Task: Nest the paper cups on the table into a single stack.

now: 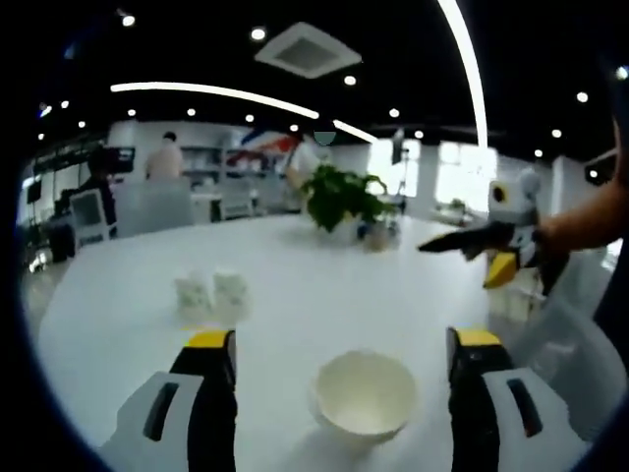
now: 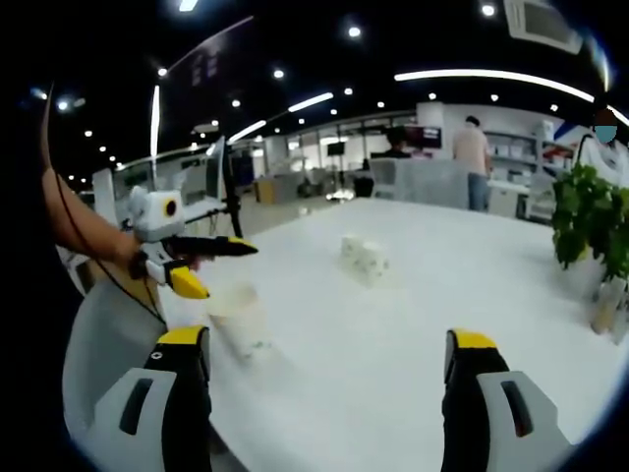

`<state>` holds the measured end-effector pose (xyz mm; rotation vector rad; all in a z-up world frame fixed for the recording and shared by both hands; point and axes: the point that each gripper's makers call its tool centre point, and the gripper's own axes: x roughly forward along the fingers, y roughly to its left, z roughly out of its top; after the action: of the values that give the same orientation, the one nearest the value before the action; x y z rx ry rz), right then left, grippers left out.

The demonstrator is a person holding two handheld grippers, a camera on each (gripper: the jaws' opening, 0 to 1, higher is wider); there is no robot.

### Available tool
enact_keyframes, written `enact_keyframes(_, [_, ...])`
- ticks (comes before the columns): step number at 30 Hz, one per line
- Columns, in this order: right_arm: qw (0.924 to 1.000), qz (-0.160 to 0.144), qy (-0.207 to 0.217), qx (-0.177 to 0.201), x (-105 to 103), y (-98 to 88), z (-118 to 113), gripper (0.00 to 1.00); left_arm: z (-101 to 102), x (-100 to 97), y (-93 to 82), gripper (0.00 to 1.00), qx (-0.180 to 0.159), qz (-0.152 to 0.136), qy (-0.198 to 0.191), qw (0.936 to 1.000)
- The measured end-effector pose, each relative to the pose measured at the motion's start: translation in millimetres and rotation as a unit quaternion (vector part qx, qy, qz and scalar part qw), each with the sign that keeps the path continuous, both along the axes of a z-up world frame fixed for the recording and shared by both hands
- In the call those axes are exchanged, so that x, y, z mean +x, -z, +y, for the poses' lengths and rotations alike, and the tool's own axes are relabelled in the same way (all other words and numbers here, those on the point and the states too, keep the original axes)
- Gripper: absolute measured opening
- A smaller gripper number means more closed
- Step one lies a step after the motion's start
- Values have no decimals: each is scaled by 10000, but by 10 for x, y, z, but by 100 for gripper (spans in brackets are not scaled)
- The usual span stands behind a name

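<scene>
Here, left gripper (image 1: pixel 339 354) jaws wide around cup (image 1: pixel 363 394).

Your left gripper (image 1: pixel 339 359) and right gripper (image 2: pixel 324 354) look alike: white moulded housings with dark oval slots, black jaws capped by yellow tips. Seen side-on, each carries slim black fingers and a yellow wedge beneath. Your forearms are bare, unsleeved.
</scene>
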<state>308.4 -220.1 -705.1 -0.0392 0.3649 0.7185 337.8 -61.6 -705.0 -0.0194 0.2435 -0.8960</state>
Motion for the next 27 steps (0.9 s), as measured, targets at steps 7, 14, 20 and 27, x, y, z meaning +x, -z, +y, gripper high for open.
enact_keyframes(7, [10000, -31, 39, -19, 17, -5, -39, 99, 197, 149, -206, 98, 24, -143, -254, 9996])
enact_keyframes(14, [10000, -68, 49, -47, 56, -36, -54, 99, 538, 315, -324, 98, 135, -211, -602, 9979])
enact_keyframes(20, [9999, -127, 62, -75, 109, -71, -77, 100, 762, 325, -307, 97, 469, -185, -718, 9961])
enact_keyframes(27, [9996, -195, 98, -170, 182, -101, -101, 100, 928, 277, -255, 94, 661, -123, -771, 9948])
